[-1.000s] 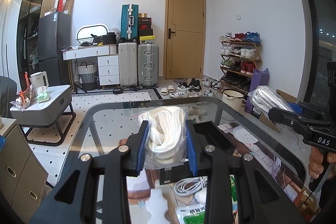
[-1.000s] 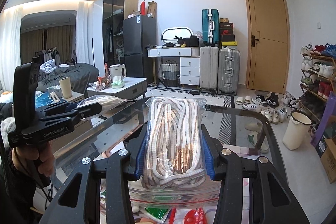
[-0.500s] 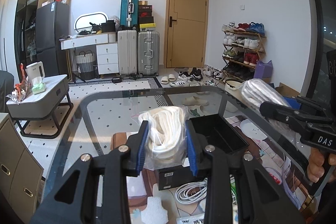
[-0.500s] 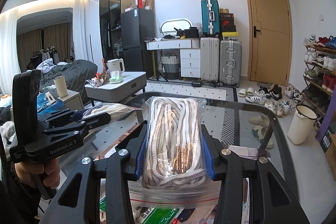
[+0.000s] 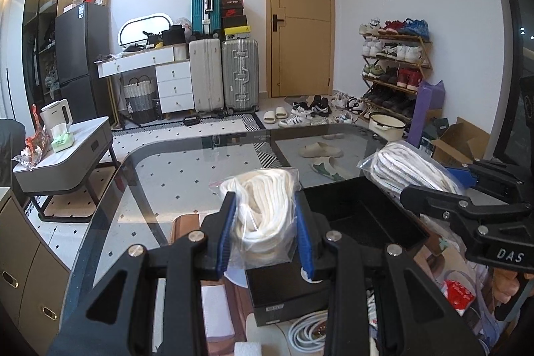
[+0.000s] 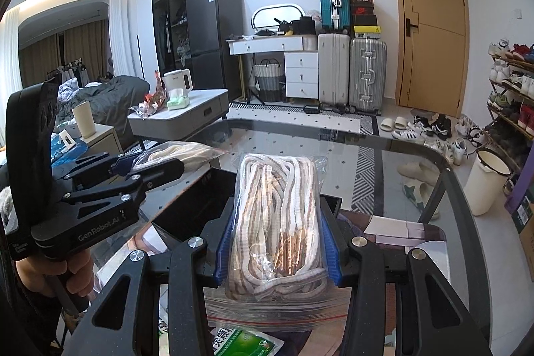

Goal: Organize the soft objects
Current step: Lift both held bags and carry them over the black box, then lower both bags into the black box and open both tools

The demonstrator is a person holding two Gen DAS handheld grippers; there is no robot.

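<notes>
above the glass bench (image 5: 173, 175), near its middle: left tool (image 5: 265, 231) clenches the white rope bag (image 5: 263, 216); right tool (image 6: 277, 236) clenches the striped rope bag (image 6: 278, 222), its long axis pointing away; black box (image 5: 353, 219) lies just beyond, between them.

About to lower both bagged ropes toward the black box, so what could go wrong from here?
1. The right tongs squeeze only the middle of the striped rope bag; its loose zip end hangs below and could snag on the black box rim.
2. The left tongs pinch the white rope bag through slippery plastic, so it may slip.
3. Both tongs sit close over one box and could collide.
</notes>
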